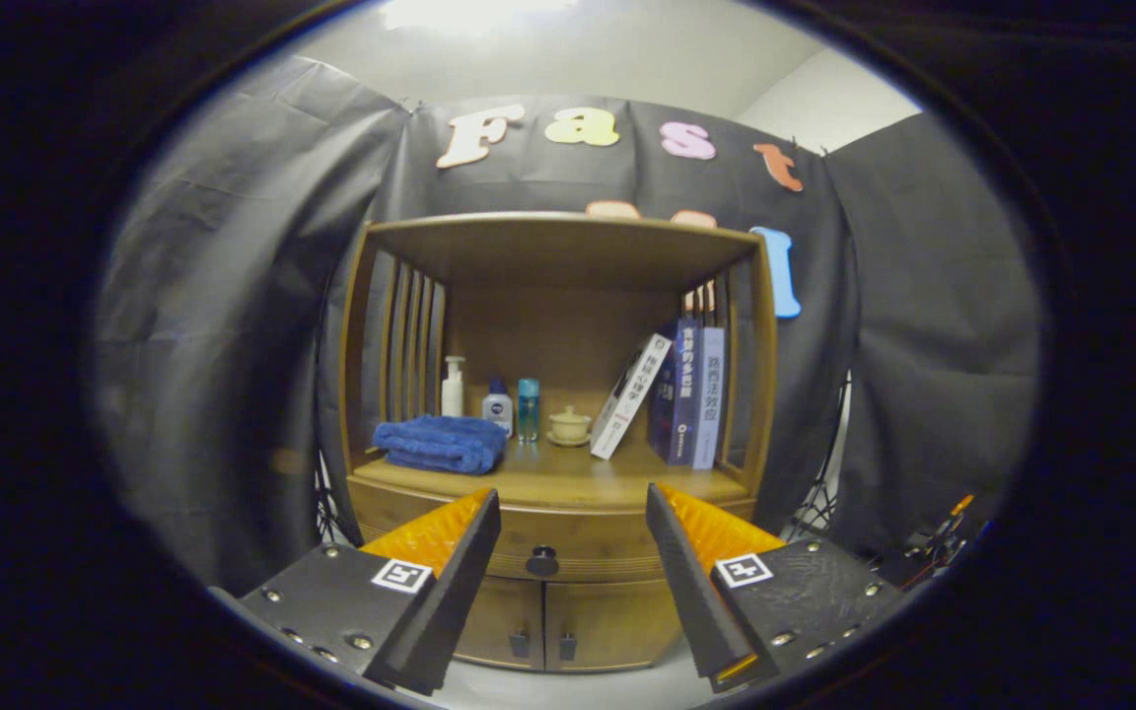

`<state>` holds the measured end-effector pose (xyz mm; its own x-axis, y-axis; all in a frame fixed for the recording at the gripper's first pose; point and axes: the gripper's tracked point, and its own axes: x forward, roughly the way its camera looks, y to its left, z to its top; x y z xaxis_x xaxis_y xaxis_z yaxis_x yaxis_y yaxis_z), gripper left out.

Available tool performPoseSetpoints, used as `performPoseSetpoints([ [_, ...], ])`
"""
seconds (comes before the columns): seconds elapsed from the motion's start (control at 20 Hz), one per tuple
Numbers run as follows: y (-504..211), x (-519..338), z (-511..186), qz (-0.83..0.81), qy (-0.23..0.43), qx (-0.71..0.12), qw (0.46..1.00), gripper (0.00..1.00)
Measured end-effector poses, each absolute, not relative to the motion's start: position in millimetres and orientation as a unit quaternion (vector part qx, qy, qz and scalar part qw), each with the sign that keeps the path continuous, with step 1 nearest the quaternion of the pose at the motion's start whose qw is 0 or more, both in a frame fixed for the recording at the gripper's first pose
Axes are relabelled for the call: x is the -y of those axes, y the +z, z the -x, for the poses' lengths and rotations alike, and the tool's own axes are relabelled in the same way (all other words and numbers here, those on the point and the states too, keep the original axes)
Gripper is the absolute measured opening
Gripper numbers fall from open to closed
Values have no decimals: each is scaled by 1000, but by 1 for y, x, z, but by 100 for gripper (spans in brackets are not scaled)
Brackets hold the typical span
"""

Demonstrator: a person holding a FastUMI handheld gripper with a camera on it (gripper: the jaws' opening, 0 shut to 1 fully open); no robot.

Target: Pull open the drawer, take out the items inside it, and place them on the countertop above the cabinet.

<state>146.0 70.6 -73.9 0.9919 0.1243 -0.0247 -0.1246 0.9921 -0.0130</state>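
The hand-held gripper (573,513) hangs in front of a brown wooden cabinet (558,394) with its two fingers spread wide and nothing between them. It is well apart from the cabinet and touches nothing.

The curved wooden drawer (588,537) sits closed just under the cabinet's open shelf. Its round dark knob (542,562) shows in the gap between the fingers, beyond their tips. What lies inside the drawer cannot be seen. Below the drawer, two small wooden doors (568,621) stand shut, each with a small dark handle near the middle seam.

The wooden surface (568,478) above the drawer carries several things. At the near left lies a folded blue towel (442,444). Behind it, toward the back, stands a white pump bottle (453,387), with a small white bottle with a blue cap (498,407) to its right and a slim teal bottle (528,409) just beside that. A small cream lidded cup on a saucer (569,426) sits near the middle. To its right a white book (630,396) leans tilted against two upright books, a dark blue book (682,394) and a pale blue book (709,404), which stand against the right side of the cabinet.

Slatted wooden sides close the shelf on the left and right, and a flat wooden top covers it.
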Motion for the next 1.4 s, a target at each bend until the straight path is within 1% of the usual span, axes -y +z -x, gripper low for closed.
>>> performPoseSetpoints([
  [0.2,-123,-98,-197,-29,78,-45,996,89],
  [0.35,-170,-101,-232,-54,58,-92,993,89],
  [0.4,-184,-99,-240,-53,47,-108,992,84],
  [0.55,-219,-116,-262,-60,61,-147,985,80],
  [0.65,-239,-115,-274,-53,49,-166,983,80],
  [0.7,-246,-108,-278,-48,36,-176,982,74],
  [0.8,-253,-111,-286,-50,33,-182,981,61],
  [0.95,-257,-110,-300,-59,30,-185,981,61],
  [1.0,-258,-112,-294,-60,32,-187,980,46],
  [1.1,-259,-113,-295,-47,35,-187,981,47],
  [1.25,-263,-114,-295,-31,42,-201,978,37],
  [1.3,-262,-114,-294,-24,41,-200,979,37],
  [1.4,-263,-113,-292,-19,37,-205,978,28],
])
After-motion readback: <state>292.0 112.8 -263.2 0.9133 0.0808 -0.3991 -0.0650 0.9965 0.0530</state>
